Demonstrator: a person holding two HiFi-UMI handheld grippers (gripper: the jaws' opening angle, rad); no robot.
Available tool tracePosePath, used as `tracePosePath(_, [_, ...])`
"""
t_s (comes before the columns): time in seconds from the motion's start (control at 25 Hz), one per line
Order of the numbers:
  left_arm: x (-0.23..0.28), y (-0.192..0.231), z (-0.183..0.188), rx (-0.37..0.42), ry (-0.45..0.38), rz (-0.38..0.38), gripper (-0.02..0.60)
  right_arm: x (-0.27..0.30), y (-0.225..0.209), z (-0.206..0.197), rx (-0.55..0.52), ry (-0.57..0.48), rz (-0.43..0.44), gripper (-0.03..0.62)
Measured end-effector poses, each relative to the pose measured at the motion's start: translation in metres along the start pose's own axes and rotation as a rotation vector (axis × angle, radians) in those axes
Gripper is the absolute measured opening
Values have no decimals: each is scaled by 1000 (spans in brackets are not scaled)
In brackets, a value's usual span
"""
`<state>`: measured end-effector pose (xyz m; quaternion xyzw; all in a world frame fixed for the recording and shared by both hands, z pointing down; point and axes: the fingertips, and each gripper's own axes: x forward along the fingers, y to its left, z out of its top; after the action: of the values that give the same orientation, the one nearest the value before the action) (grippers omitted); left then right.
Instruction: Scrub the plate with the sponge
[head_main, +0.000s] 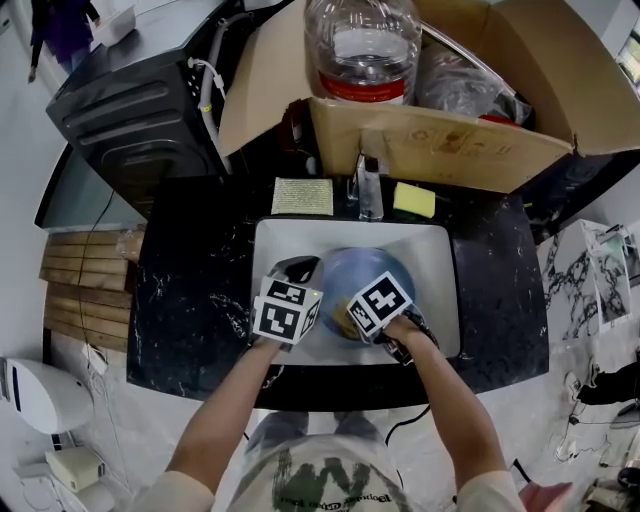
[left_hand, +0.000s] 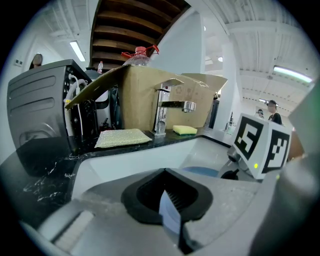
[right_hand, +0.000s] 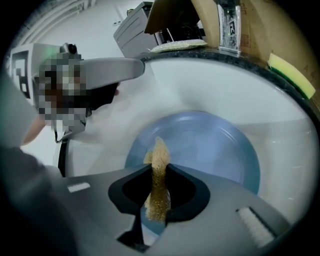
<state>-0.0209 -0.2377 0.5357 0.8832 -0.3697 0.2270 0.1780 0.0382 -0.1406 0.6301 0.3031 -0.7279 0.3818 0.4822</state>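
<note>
Sponge is pinched on edge in right gripper just above plate, whose rim is clamped by left gripper.

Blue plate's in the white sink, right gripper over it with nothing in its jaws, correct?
Not empty: the right gripper view shows the right gripper shut on a thin tan sponge. The blue plate does lie in the white sink below it.

Left gripper and right gripper sat side by side over the blue plate in the white sink. Green pad and yellow sponge flanked the tap on the black counter. Cardboard box stood behind.
</note>
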Motion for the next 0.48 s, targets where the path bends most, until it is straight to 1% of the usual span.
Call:
tracePosePath(0.32, [1,-5,1,8,1,-5,3,-10,-22,-18,5,31,-43,72])
tracePosePath(0.48, [2,-7,2,10,3,-8,3,-16,-38,-26,33,39,-63,72])
